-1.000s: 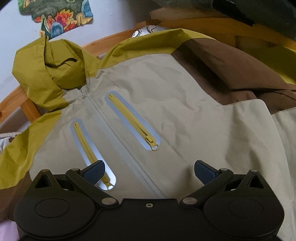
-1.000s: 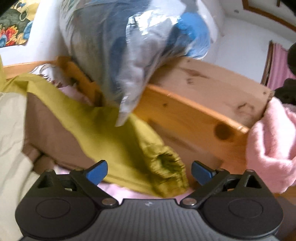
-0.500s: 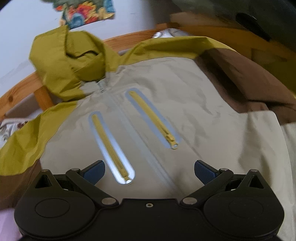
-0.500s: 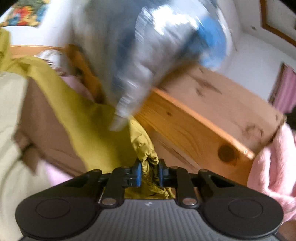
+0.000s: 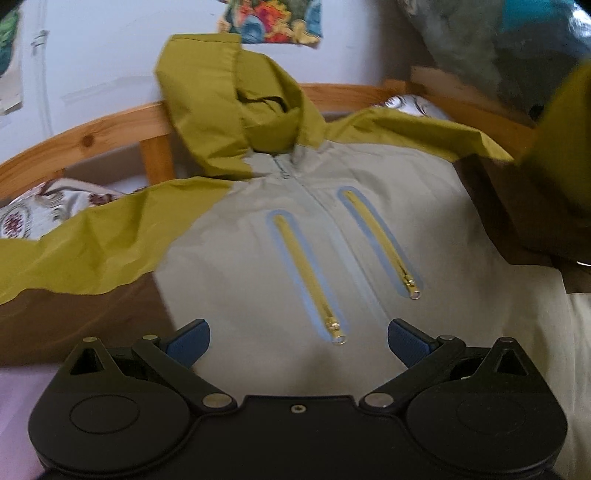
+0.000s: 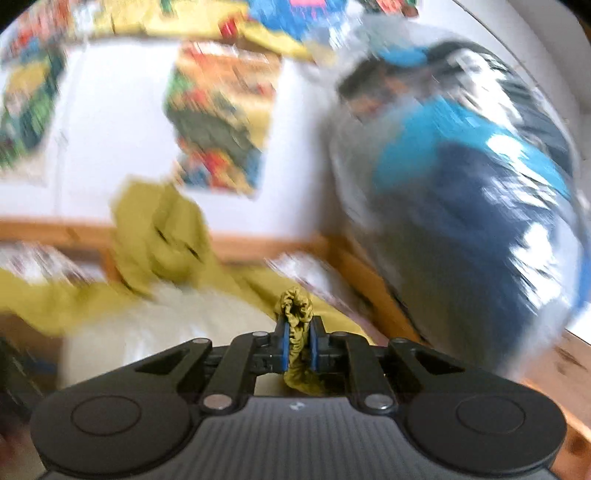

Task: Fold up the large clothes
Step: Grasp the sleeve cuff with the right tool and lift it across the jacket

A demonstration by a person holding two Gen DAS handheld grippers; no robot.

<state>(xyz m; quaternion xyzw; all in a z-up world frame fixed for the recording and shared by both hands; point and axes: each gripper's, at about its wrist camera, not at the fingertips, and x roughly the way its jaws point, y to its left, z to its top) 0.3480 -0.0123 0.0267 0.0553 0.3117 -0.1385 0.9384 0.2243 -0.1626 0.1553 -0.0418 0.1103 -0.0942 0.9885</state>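
In right gripper (image 6: 296, 341): jacket (image 5: 332, 240) cuff, jaws closing; left gripper (image 5: 298, 341) above jkt

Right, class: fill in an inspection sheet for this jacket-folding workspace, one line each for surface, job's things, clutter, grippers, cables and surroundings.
Surface: bed with a pale pink sheet showing at the near left corner.
Job's things: jacket, front up and zipped, hood against the wooden bed frame; two chest pocket zips closed; olive sleeve cuff lifted.
Clutter: patterned pillow at the head; plastic bag of blue clothes on the frame's right side.
Grippers: left gripper open over the jacket's chest, holding nothing; right gripper with jaws closing on the sleeve cuff, cloth bunched between its pads.
Cables: nothing seen.
Surroundings: white wall with colourful posters; right view heavily blurred.
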